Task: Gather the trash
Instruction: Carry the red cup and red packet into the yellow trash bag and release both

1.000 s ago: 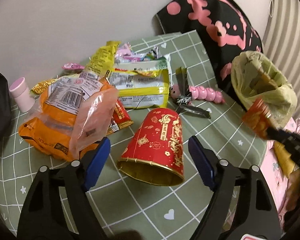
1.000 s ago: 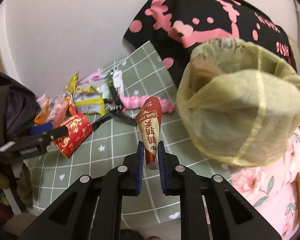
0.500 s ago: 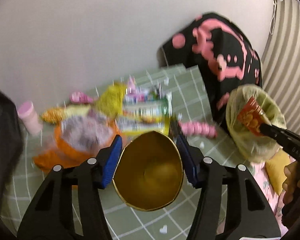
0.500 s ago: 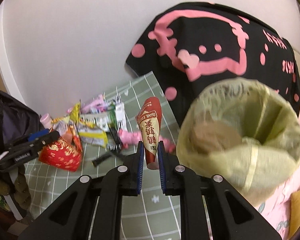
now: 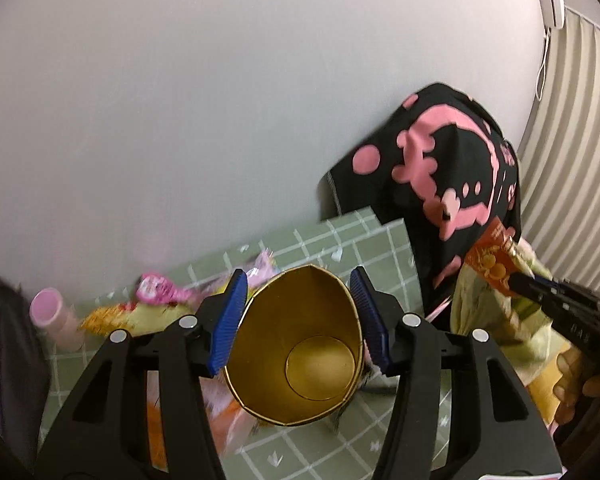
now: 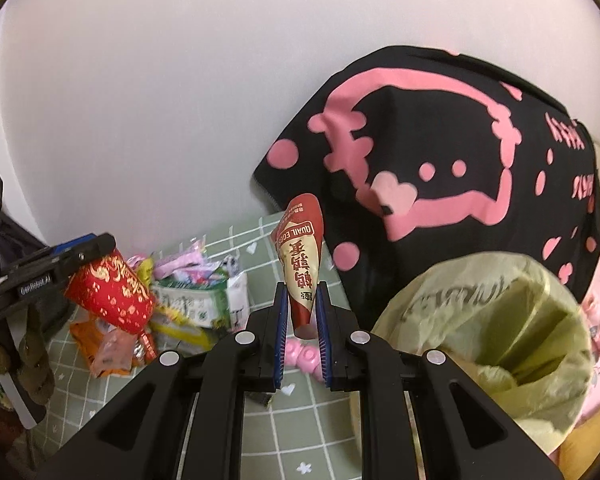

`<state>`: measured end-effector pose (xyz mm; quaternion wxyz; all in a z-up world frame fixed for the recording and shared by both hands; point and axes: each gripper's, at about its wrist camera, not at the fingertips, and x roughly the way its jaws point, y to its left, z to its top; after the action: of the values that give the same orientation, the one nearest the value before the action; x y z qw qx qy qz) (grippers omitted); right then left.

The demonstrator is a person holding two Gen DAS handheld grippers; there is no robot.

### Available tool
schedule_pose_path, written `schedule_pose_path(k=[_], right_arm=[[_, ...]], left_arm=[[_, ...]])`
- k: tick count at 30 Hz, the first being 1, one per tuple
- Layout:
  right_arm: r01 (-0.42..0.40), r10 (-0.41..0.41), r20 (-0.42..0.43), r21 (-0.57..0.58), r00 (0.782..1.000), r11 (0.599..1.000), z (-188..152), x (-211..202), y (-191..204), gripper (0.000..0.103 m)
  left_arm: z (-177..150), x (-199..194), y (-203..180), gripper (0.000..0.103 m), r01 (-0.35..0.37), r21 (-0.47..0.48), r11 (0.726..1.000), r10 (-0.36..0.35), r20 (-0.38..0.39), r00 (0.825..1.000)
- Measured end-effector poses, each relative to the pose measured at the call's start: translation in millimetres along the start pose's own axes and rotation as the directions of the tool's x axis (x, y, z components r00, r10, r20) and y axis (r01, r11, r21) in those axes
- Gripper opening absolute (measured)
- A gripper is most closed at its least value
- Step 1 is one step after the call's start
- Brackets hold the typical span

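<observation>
A red paper cup with a gold inside hangs above the table, its mouth squeezed oval toward the left wrist camera. My left gripper is closing, its blue pads pressing both sides of the cup. From the right wrist view the cup shows red and gold at the left gripper. My right gripper is shut on a red quail-egg wrapper that stands up between the pads. The open yellow-green trash bag sits low to the right of that wrapper.
A green checked tablecloth carries a heap of snack wrappers and a pink toy. A black cushion with pink print leans on the wall. A pink bottle stands far left; a curtain hangs right.
The left gripper closed around the red cup and lifted it off the table. Both grippers rose, so the table dropped lower in view. The right one kept the wrapper, now over the bag's left rim.
</observation>
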<state>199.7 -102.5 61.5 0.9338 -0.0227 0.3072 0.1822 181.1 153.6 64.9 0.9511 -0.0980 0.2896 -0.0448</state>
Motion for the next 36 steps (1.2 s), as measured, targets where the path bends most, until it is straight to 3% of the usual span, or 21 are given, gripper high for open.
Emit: schedule_pose_path(k=[8, 15, 18, 21, 28, 32, 36], right_arm=[[0.151, -0.151, 0.006, 0.046, 0.988, 0.987, 16.0, -4.1, -32.4, 0.014], [0.213, -0.216, 0.039, 0.068, 0.976, 0.975, 26.1, -31.3, -83.7, 0.014], [0.227, -0.232, 0.047, 0.086, 0.972, 0.970, 27.8, -42.9, -105.9, 0.015], [0.273, -0.281, 0.066, 0.104, 0.957, 0.956, 24.3, -60.3, -129.8, 0.014], [0.355, -0.373, 0.069, 0.190, 0.925, 0.915, 3.1, -96.8, -186.6, 0.015], [0.392, -0.417, 0.063, 0.237, 0.907, 0.889, -10.9, -118.1, -210.9, 0.015], [0.401, -0.427, 0.054, 0.255, 0.903, 0.880, -17.6, -124.9, -222.4, 0.015]], left_arm=[[37.5, 26.4, -30.9, 0.051, 0.113, 0.073, 0.991, -0.114, 0.017, 0.993], [53.9, 32.7, -77.6, 0.051, 0.176, 0.090, 0.980, -0.178, 0.019, 0.984], [59.3, 36.0, -101.6, 0.051, 0.249, 0.073, 0.966, -0.249, 0.002, 0.968], [63.8, 42.5, -133.5, 0.051, 0.282, 0.123, 0.951, -0.283, -0.009, 0.959], [55.5, 68.1, -210.5, 0.051, 0.424, 0.167, 0.890, -0.413, -0.096, 0.906], [38.8, 93.0, -254.1, 0.057, 0.510, 0.157, 0.846, -0.480, -0.193, 0.856], [19.2, 115.9, -274.1, 0.060, 0.556, 0.108, 0.824, -0.513, -0.271, 0.814]])
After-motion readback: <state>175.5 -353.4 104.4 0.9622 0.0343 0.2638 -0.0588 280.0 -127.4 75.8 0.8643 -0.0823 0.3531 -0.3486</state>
